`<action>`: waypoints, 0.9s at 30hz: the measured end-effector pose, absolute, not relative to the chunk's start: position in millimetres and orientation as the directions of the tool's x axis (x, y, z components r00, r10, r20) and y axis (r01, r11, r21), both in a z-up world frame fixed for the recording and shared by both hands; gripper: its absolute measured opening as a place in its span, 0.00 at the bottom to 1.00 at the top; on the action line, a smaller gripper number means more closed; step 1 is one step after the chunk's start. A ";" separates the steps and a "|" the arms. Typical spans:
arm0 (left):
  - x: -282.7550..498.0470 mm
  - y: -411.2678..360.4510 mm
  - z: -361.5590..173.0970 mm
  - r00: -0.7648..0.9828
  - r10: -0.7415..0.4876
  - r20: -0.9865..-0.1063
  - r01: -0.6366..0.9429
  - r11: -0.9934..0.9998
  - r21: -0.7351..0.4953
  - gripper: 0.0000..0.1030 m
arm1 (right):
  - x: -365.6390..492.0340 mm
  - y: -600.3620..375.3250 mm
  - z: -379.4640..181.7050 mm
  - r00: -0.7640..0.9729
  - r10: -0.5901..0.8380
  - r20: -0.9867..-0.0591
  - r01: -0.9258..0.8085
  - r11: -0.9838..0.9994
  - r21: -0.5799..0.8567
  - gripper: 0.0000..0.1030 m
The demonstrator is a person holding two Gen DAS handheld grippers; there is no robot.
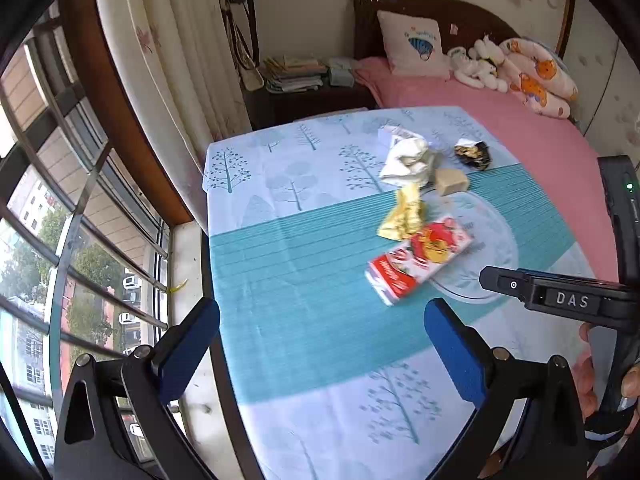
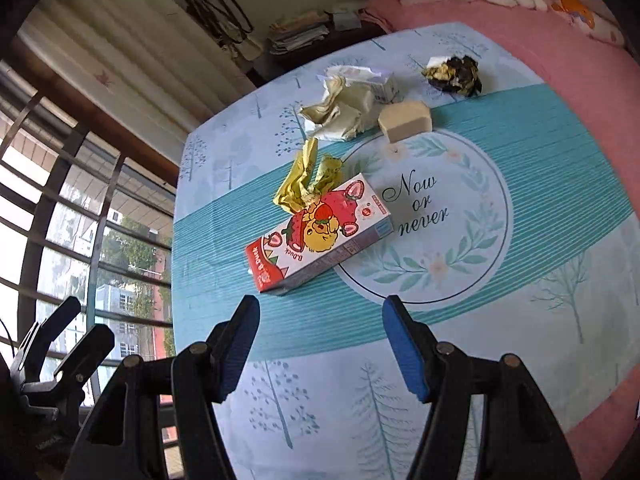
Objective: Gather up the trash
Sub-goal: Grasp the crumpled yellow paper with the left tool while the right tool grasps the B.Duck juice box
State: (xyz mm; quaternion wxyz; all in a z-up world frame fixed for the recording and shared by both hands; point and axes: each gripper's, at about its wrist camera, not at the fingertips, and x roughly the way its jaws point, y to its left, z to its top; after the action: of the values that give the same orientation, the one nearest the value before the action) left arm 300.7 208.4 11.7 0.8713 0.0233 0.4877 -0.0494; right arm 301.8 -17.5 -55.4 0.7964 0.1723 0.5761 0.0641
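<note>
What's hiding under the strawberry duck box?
The strawberry duck box lies on the tablecloth, its far corner overlapping the yellow wrapper. Anything else beneath is covered.

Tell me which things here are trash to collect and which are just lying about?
Trash on the table:
red carton
yellow wrapper
crumpled paper
beige block
black wrapper

Just lying about:
pillow
plush toys
stack of books
tablecloth

Both grippers, left and right, are open and hold nothing.

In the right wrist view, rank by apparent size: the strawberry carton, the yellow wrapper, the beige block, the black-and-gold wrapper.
1. Red-and-white strawberry carton, nearest, so possibly exaggerated.
2. Crumpled yellow wrapper.
3. Beige block and crumpled black-and-gold wrapper: too alike to rank.
</note>
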 end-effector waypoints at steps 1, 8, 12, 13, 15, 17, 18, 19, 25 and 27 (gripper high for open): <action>314.7 215.6 4.2 0.506 -0.063 -0.860 0.120 0.993 -0.002 0.97 | 310.8 -14.4 -63.6 0.320 0.293 -0.901 0.140 0.926 0.351 0.63; 371.5 234.6 -29.5 0.457 -0.081 -0.886 0.181 0.983 0.003 0.96 | 351.1 3.3 -101.2 0.290 0.223 -0.931 0.357 0.877 0.321 0.75; 388.0 233.2 -39.5 0.440 -0.105 -0.892 0.203 0.979 -0.015 0.96 | 363.3 15.1 -113.1 0.257 0.146 -0.955 0.394 0.887 0.242 0.77; 391.4 232.6 -40.9 0.439 -0.112 -0.892 0.209 0.978 -0.019 0.96 | 365.8 17.3 -116.0 0.251 0.136 -0.958 0.402 0.886 0.231 0.81; 397.3 231.1 -41.6 0.439 -0.122 -0.890 0.220 0.975 -0.025 0.96 | 369.5 20.4 -121.5 0.225 0.112 -0.968 0.411 0.890 0.198 0.82; 401.1 229.0 -41.7 0.437 -0.130 -0.890 0.229 0.973 -0.030 0.96 | 371.7 20.1 -128.7 0.184 0.120 -0.976 0.422 0.887 0.188 0.82; 403.5 227.3 -41.3 0.437 -0.136 -0.889 0.235 0.971 -0.033 0.96 | 371.8 19.5 -128.3 0.188 0.116 -0.975 0.418 0.889 0.187 0.82; 405.5 225.4 -41.5 0.436 -0.141 -0.889 0.240 0.970 -0.036 0.96 | 371.7 19.3 -126.9 0.188 0.092 -0.978 0.406 0.899 0.163 0.79; 419.9 204.6 -43.2 0.417 -0.190 -0.889 0.282 0.957 -0.073 0.96 | 362.7 -4.3 -124.9 0.191 0.087 -0.978 0.375 0.914 0.155 0.56; 425.6 193.1 -46.5 0.401 -0.212 -0.891 0.303 0.949 -0.089 0.96 | 356.1 -18.5 -124.0 0.200 0.082 -0.976 0.381 0.911 0.155 0.56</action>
State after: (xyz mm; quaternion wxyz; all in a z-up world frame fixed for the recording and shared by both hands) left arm 425.6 193.1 -46.5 0.8358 0.0438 0.5252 -0.1540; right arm 356.1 -18.5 -124.0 0.7522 0.1855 0.6244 -0.0996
